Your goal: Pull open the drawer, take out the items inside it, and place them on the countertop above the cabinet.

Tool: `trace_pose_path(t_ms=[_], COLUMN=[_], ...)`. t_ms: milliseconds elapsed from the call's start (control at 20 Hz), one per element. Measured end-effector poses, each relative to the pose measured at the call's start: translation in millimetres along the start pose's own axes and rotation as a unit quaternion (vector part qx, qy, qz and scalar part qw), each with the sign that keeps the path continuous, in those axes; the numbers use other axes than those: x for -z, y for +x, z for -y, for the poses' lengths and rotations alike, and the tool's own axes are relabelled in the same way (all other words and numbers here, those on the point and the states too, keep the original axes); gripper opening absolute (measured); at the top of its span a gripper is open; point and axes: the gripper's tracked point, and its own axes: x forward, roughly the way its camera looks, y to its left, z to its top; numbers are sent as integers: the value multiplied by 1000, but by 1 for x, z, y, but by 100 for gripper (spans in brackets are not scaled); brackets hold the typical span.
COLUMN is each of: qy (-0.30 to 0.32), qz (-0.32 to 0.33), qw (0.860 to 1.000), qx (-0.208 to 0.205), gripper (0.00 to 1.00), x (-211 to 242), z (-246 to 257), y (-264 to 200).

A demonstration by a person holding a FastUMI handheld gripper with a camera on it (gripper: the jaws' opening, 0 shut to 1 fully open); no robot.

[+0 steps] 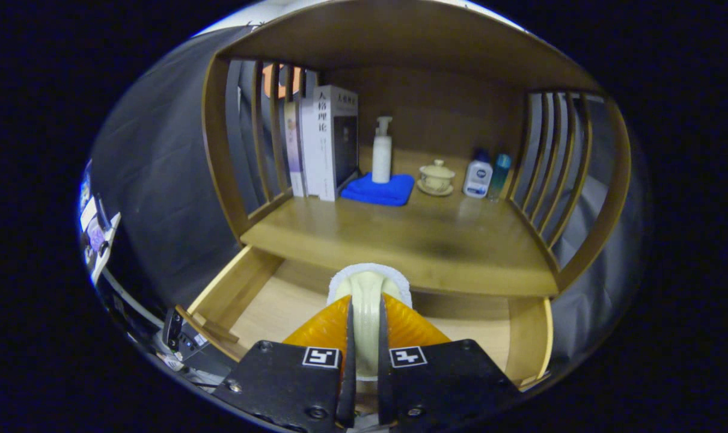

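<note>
Wooden and pulled open, the drawer (243, 294) sat under the countertop (400, 240). The gripper (364, 337) had its fingers closed tight on the cream handle of a brush (368, 288), held above the drawer at the counter's front edge. Farther back stood books (324, 141), a pump bottle (382, 150) on a blue cloth (379, 191), a lidded cup (436, 177) and two small bottles (485, 174).

A wooden cabinet (400, 240) fills the booth, its open shelf roofed by a curved top (394, 36) and flanked by slatted side rails (550, 162). A plain wooden back panel (436, 108) closes the rear. Dark cloth wall (159, 180) hangs behind and beside it under dim, warm light.
</note>
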Motion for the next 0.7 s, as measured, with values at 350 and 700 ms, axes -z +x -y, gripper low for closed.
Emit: trace_pose_path(t_ms=[350,700], qy=[12,89], qz=[16,-16], qw=[999,996], qx=[26,10], gripper=[17,18], x=[-54,-63], z=[21,31], y=[48,96])
